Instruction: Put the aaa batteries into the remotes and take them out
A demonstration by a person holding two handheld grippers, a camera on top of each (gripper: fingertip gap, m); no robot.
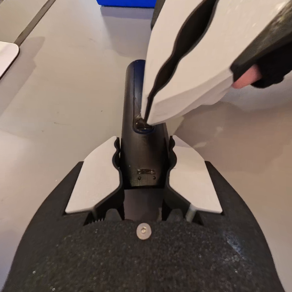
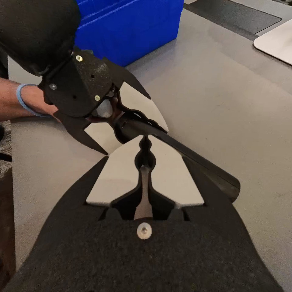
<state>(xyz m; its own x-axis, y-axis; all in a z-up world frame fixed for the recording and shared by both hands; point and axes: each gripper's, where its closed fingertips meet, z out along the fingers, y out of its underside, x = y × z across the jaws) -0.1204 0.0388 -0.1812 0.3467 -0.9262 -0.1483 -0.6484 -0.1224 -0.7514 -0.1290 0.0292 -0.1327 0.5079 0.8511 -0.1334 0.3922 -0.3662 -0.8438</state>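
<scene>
A black remote (image 1: 142, 150) lies back side up on the grey table, pointing away from me. My left gripper (image 1: 144, 138) is shut on its near end, one finger on each side. My right gripper (image 1: 146, 121) comes down from the upper right, shut, with its tips touching the oval recess (image 1: 143, 128) in the remote's back. In the right wrist view, the right gripper (image 2: 144, 136) is shut with its tips against the remote (image 2: 197, 162), which the left gripper (image 2: 136, 142) clamps from the left. No batteries are in view.
A blue bin (image 2: 126, 31) stands behind the remote and also shows in the left wrist view (image 1: 126, 3). A white rounded slab (image 2: 276, 45) and a dark mat (image 2: 237, 19) lie at the far right. A person's wrist with a blue band (image 2: 23, 101) holds the left gripper.
</scene>
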